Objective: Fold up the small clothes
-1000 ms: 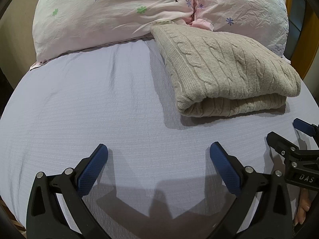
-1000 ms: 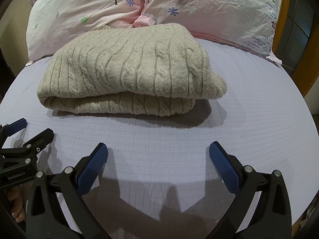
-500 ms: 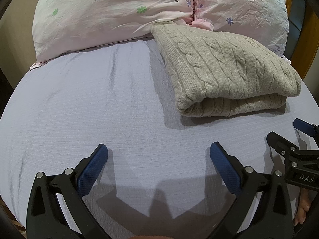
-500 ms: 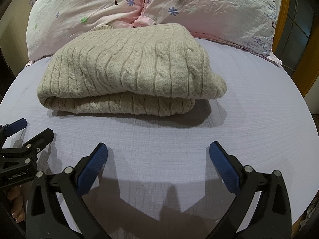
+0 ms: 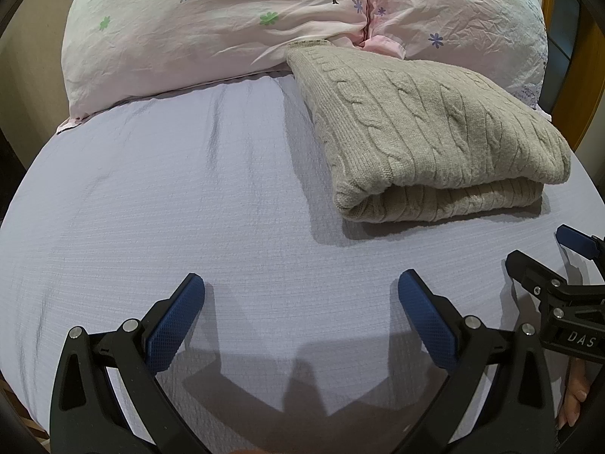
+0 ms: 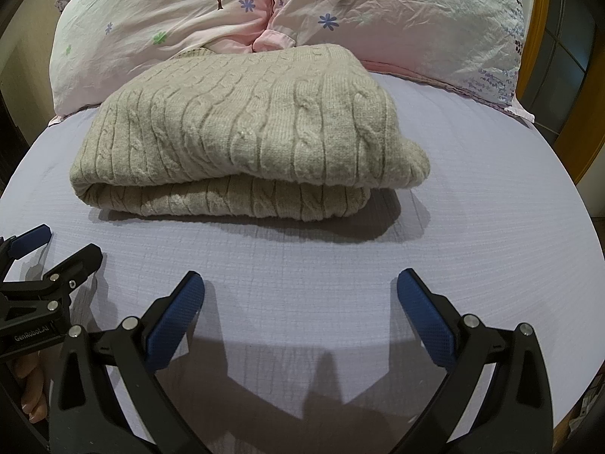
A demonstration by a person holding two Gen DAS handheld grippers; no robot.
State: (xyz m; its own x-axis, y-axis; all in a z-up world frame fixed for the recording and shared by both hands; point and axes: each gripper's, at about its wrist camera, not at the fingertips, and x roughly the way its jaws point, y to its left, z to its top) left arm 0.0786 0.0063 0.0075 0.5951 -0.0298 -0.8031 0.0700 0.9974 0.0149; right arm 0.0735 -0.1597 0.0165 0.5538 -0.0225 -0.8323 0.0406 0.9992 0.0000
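The left wrist view shows a wide bare part of the lilac bed sheet (image 5: pixel 159 204) to the left of the sweater (image 5: pixel 427 140), and it sees the sweater from its left end, where the fold is rounded. The right wrist view looks at the sweater (image 6: pixel 249 140) from the front, so both layers and its long near edge are visible, and also more sheet (image 6: pixel 472 196) to its right.

There is one beige cable-knit sweater, folded in two, lying on the sheet with its far edge touching the two pink flowered pillows (image 5: pixel 211 30) (image 6: pixel 397 22).

There are two grippers. The left gripper (image 5: pixel 300 299) and the right gripper (image 6: pixel 300 299) both have their blue pads spread wide and hold nothing. They hover over bare sheet, near the sweater but apart from it. Each view shows the other gripper at its edge.
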